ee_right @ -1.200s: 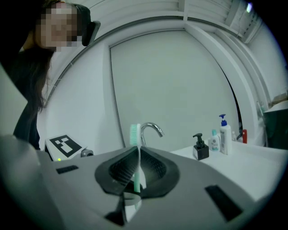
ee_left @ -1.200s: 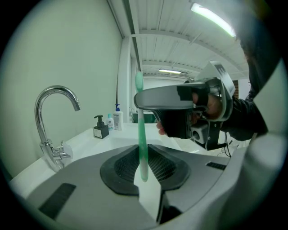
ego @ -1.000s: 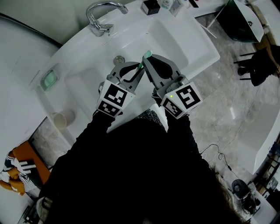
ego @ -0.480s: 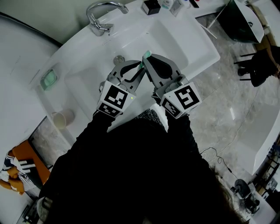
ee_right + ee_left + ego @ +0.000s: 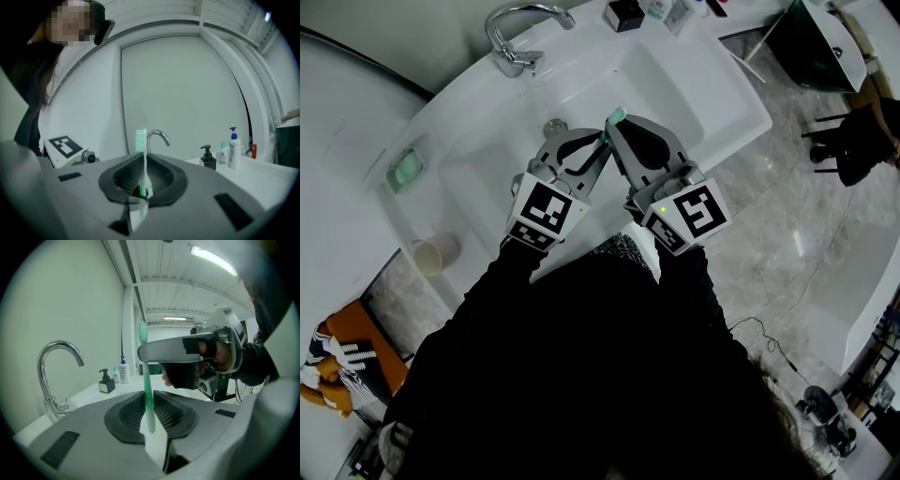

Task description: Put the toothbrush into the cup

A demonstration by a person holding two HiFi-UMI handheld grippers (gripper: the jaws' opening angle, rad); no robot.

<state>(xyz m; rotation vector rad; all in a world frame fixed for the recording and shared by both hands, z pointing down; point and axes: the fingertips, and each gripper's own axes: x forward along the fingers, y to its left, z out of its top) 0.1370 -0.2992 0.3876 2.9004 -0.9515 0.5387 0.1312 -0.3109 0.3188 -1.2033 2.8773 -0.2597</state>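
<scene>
Seen from above, the person's dark clothing swallows the whole lower half, and the tips of both tongs crowd together over the sink (image 5: 694,89), so the grip is hard to read there. Close up it is plainer. The right tongs (image 5: 143,157) are clamped on the toothbrush (image 5: 141,139), which stands upright with its green bristles above the tips. The left tongs (image 5: 147,394) sit partly apart around the handle's lower end – they have just narrowed a little, yet white shows beside the handle and I see no pad pressing it. The cup (image 5: 437,253) shows only from above, standing on the white surface (image 5: 398,211) to the basin's left in that view, well apart from the brush. A chrome faucet (image 5: 514,37) arches at the back and a green soap (image 5: 405,170) lies beside the basin. A black pump dispenser (image 5: 207,159) and small bottles (image 5: 233,150) line the far end, cut off in the top view. Grey marbled floor (image 5: 769,216) spreads to the right, with striped shoes (image 5: 337,361) at lower left. The bottle labels are too small to read.
</scene>
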